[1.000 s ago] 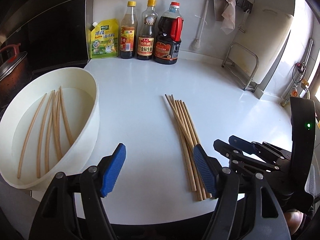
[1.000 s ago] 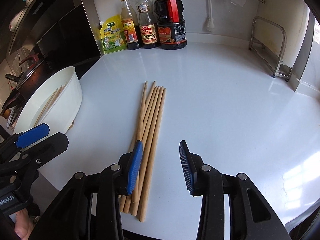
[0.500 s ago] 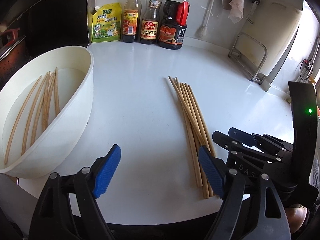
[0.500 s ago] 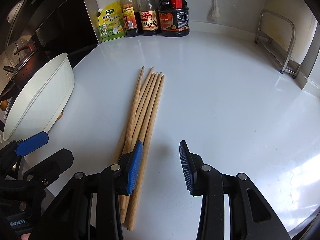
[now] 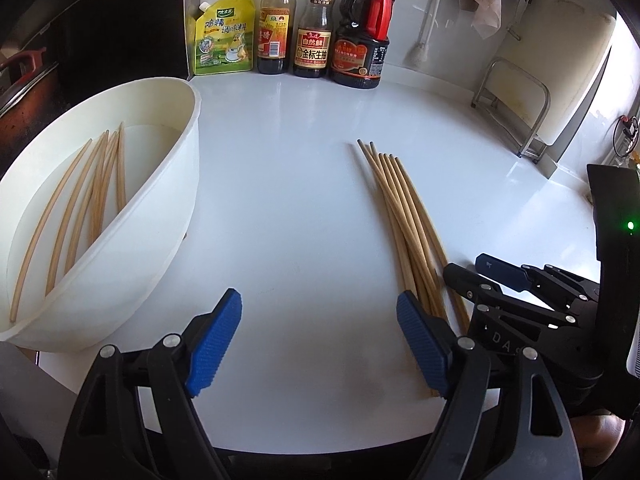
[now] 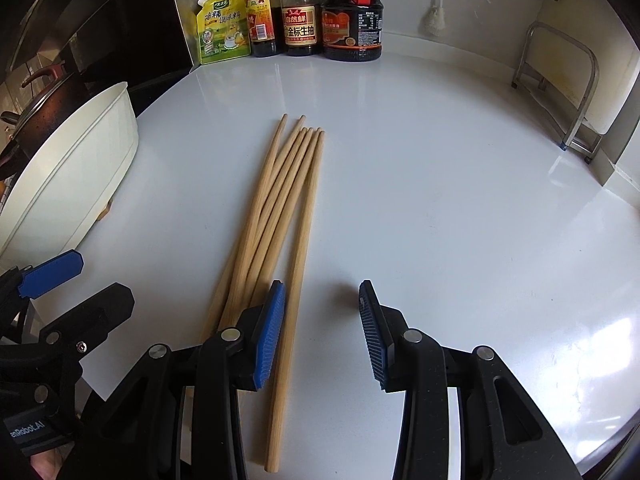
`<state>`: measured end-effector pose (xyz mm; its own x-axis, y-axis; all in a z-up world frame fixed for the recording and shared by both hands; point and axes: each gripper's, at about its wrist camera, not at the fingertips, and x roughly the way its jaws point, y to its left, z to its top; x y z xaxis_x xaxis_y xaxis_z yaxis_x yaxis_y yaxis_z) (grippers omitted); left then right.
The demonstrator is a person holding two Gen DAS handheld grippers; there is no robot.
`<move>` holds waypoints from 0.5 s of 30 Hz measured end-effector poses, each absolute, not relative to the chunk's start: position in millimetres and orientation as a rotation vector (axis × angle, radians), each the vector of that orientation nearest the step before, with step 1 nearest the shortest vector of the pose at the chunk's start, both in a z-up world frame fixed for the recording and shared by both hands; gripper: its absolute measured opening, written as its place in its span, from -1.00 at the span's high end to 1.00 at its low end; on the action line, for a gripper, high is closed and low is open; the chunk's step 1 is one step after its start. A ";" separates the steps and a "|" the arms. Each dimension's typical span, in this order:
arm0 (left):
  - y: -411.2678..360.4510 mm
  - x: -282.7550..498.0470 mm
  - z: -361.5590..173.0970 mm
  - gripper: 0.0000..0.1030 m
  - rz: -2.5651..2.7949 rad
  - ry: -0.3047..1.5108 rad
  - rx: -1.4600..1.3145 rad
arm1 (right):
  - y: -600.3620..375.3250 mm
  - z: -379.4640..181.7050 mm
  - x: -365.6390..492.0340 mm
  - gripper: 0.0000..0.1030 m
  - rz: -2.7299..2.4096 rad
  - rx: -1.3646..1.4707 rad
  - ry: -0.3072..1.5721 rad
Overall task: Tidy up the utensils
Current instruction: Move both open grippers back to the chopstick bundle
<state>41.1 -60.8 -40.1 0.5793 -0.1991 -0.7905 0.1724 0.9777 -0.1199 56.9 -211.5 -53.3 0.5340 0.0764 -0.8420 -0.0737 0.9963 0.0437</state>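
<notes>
Here, on the white counter (image 6: 440, 184): a loose bundle of wooden chopsticks (image 6: 280, 208), laid side by side, tips fanned slightly toward the far bottles. Just above their near ends, the right gripper (image 6: 322, 328), jaws apart and gripping nothing; left blue pad over the bundle, the outermost stick running between the pads, no pad pressing on it. Touching the counter or not: cannot tell.

Left of the bundle, the left gripper (image 5: 320, 344), jaws spread wide over bare counter, nothing between them; right pad overlapping the bundle's near ends in the left wrist view, contact unclear.

Further left, at the counter's edge, a white bowl (image 5: 168, 208), tilted, with more chopsticks (image 5: 92, 200) lying inside against its wall.

Along the back wall: a yellow-green seasoning pouch (image 5: 224, 40), two slim sauce bottles (image 5: 294, 20), a dark jug with a red handle (image 5: 362, 44). Off to the right, a metal rack (image 6: 568, 92). At far left, a dark pot with lid (image 6: 44, 108).
</notes>
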 end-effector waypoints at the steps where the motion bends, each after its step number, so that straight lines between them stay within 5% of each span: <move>1: -61.3 41.6 -41.2 -0.52 -0.214 0.928 -0.029 | -213.1 -53.6 56.0 0.28 0.086 0.005 1.001; 15: -86.0 65.3 -58.4 -0.54 -0.224 0.967 -0.028 | -245.4 -53.7 45.6 0.28 0.009 0.048 0.975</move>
<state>65.3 -86.0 -58.4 0.5467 -0.2013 -0.8128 0.1765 0.9766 -0.1231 45.6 -245.4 -53.7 0.5611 0.0286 -0.8273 0.0142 0.9989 0.0442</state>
